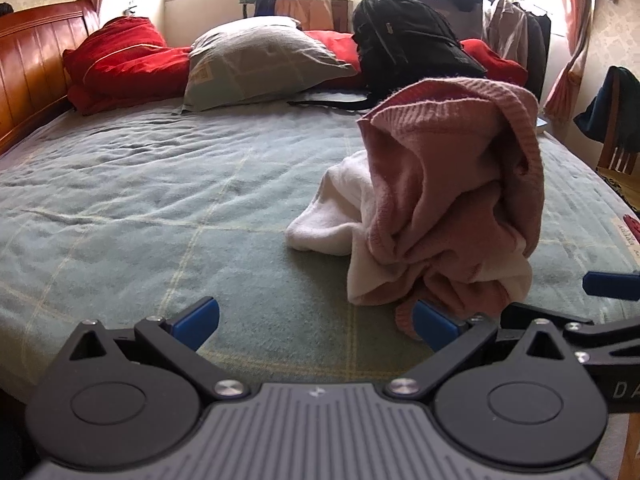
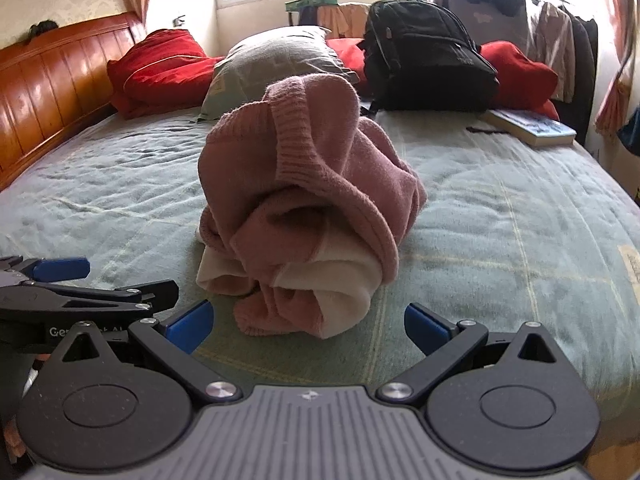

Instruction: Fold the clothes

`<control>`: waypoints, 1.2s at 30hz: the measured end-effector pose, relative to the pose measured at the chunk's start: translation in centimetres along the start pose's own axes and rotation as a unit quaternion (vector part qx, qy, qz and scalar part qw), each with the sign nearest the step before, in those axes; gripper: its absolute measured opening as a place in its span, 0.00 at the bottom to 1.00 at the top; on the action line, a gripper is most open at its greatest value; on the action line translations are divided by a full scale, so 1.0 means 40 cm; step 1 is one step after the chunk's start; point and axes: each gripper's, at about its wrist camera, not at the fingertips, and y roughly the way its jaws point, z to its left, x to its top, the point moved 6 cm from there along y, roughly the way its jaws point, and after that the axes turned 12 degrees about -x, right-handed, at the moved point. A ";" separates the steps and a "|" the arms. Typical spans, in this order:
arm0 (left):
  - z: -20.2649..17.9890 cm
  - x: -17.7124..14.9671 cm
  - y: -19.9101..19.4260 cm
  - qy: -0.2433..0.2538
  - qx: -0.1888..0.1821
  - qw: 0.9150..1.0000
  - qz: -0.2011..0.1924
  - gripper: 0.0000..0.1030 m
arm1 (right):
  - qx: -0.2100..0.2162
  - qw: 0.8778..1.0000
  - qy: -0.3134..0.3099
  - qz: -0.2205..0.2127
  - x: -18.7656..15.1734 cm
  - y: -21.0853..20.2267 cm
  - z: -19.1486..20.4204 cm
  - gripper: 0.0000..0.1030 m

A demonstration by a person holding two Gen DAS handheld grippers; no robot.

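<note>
A pink and white knit sweater (image 1: 448, 200) lies in a crumpled heap on the green checked bedcover (image 1: 160, 208). In the right wrist view the sweater (image 2: 308, 200) sits straight ahead on the bedcover (image 2: 500, 216). My left gripper (image 1: 316, 322) is open and empty, low over the bed, with the heap just ahead to its right. My right gripper (image 2: 306, 326) is open and empty, its blue pads just short of the heap's near edge. The left gripper also shows at the left edge of the right wrist view (image 2: 60, 280).
A grey pillow (image 1: 256, 60), red pillows (image 1: 120, 60) and a black backpack (image 1: 412, 44) lie at the far end of the bed. A wooden headboard (image 1: 28, 72) runs along the left. A book (image 2: 532, 126) lies at the far right. Clothes hang on a rack (image 2: 560, 32).
</note>
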 end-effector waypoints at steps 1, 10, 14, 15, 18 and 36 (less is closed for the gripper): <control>-0.001 -0.002 0.006 0.003 -0.006 1.000 0.000 0.99 | 0.001 1.000 -0.007 -0.005 0.000 0.001 0.001 1.00; -0.006 -0.003 0.043 0.044 -0.030 0.998 -0.014 0.99 | 0.000 0.998 -0.052 -0.020 -0.002 0.027 0.006 1.00; 0.000 0.005 0.057 0.051 -0.045 0.998 -0.016 0.99 | 0.003 0.997 -0.066 -0.032 0.005 0.036 0.012 1.00; 0.002 0.007 0.059 0.049 -0.049 0.998 -0.013 0.99 | 0.005 0.997 -0.068 -0.035 0.008 0.038 0.012 1.00; 0.004 0.019 0.060 0.047 -0.059 0.997 -0.014 0.99 | 0.014 0.996 -0.074 -0.042 0.018 0.040 0.013 1.00; 0.010 0.138 0.139 0.100 -0.068 0.993 -0.006 0.99 | -0.054 0.996 -0.069 -0.029 0.153 0.179 -0.107 1.00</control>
